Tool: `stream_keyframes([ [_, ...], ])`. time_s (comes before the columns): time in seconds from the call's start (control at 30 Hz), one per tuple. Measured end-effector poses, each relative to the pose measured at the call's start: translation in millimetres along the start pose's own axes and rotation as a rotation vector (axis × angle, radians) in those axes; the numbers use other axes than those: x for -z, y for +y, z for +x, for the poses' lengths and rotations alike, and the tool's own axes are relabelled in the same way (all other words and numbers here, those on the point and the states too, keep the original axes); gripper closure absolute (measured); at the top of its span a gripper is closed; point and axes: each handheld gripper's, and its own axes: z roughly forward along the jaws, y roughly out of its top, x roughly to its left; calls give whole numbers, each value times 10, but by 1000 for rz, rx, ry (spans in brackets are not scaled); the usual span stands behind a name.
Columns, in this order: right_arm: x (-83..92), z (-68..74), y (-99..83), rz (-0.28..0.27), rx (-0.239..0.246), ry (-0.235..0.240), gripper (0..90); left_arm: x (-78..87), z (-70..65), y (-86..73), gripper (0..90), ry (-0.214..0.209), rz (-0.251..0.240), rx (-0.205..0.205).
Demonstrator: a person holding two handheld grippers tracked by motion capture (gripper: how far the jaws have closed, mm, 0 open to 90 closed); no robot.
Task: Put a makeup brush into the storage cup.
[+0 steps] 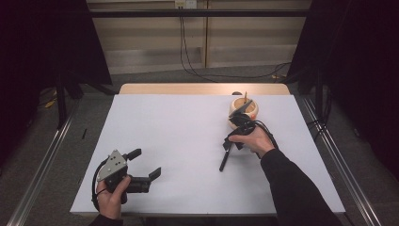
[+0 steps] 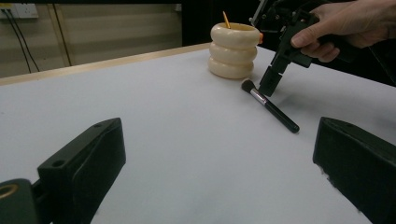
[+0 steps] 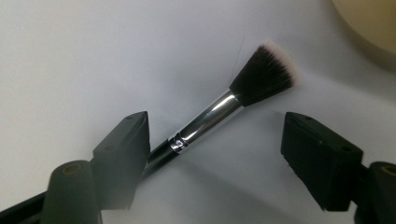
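Jaws of the right hand-held gripper (image 3: 215, 154) stand apart astride the black-handled makeup brush with silver ferrule (image 3: 219, 112), which lies flat on the white surface (image 1: 179, 136) just beside the cream ringed ceramic holder (image 2: 233, 50), while the left hand-held gripper (image 1: 143, 165) rests wide and empty.

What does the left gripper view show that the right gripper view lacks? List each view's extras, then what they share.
Left gripper view: the person's right hand holding the right gripper above the head of the black-handled makeup brush, that brush's full length, and a thin wooden stick in the cream ringed holder.
Right gripper view: close-up dark bristles with pale tips and the shiny silver ferrule between open jaws.
Shared: brush, holder, white table surface.
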Motion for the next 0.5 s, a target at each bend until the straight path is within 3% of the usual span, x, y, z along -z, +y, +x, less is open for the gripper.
stream_keyframes([
  [0.13,-26,8,13,7,-27,-10,321,2,-1,0,24,-2,0,-1],
  [0.5,-80,32,32,1,-34,-33,481,-2,-6,-6,24,-2,4,4],
])
